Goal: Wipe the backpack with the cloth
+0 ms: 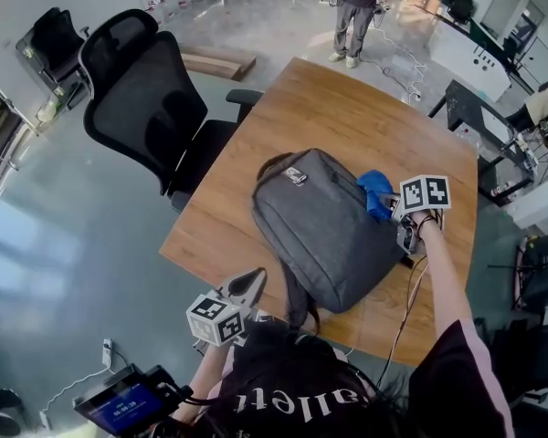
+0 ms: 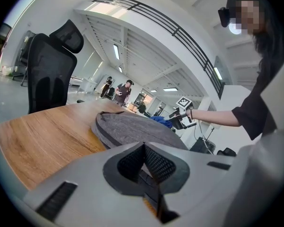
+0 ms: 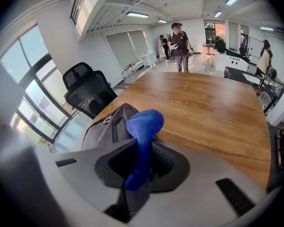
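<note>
Head view: we note the grey backpack point(image 1: 324, 231) lying flat on the wooden table point(image 1: 347, 117), with the blue cloth point(image 1: 376, 192) at its right edge. Left gripper view: the left gripper point(image 2: 143, 151) has its jaws together and empty. Right gripper view: the right gripper point(image 3: 141, 162) is clamped on the cloth.

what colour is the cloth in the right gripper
Bright blue. The cloth is clamped in the right gripper, and the right gripper view shows it best.
</note>
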Demonstrator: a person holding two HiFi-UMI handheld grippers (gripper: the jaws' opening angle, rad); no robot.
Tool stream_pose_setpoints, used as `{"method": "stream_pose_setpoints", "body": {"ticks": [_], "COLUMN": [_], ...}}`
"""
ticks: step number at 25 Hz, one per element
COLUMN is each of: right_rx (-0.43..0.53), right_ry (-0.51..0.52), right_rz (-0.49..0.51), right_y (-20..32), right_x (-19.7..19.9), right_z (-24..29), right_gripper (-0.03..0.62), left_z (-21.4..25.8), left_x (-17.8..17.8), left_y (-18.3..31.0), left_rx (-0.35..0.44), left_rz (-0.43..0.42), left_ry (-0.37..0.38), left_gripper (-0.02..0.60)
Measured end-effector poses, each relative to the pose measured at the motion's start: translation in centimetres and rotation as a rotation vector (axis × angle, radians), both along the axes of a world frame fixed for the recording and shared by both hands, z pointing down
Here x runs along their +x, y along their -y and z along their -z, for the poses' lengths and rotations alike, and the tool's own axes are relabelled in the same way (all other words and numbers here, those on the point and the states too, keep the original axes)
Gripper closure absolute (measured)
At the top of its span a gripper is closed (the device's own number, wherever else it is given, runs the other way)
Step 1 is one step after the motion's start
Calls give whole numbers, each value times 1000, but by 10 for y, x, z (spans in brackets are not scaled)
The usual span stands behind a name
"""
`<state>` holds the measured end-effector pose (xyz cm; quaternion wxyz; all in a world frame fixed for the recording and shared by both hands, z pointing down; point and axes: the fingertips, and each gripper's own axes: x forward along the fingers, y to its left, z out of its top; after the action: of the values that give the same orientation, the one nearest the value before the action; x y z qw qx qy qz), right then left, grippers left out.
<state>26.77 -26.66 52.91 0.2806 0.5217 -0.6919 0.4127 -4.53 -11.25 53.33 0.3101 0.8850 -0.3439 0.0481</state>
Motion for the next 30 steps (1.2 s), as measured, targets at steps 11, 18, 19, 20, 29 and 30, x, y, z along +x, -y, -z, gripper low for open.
{"method": "stream_pose_setpoints", "body": {"ticks": [11, 18, 19, 20, 29, 30], "right_rx": [117, 207, 204, 200, 29, 9], "right_ry": [-19, 65, 71, 78, 118, 112], "right_rz": [64, 315, 355, 392, 628, 637], "right_y": [10, -3, -7, -12, -71, -75], "right_x": [-30, -146, -163, -180, -291, -295], "right_z": [36, 77, 76, 74, 7, -2], "right_gripper": [525, 525, 525, 525, 525, 525], "left_z": [-4, 0, -1, -5, -7, -6], "left_x": [-4, -1, -1, -2, -11, -10], "left_y": [1, 2, 2, 3, 6, 6], "left_rx": [-7, -2, 0, 4, -1, -2], "left_rz": [14, 12, 15, 17, 42, 43], "left_ry": [0, -5, -7, -10, -6, -6], "left_gripper": [581, 581, 581, 581, 581, 581]}}
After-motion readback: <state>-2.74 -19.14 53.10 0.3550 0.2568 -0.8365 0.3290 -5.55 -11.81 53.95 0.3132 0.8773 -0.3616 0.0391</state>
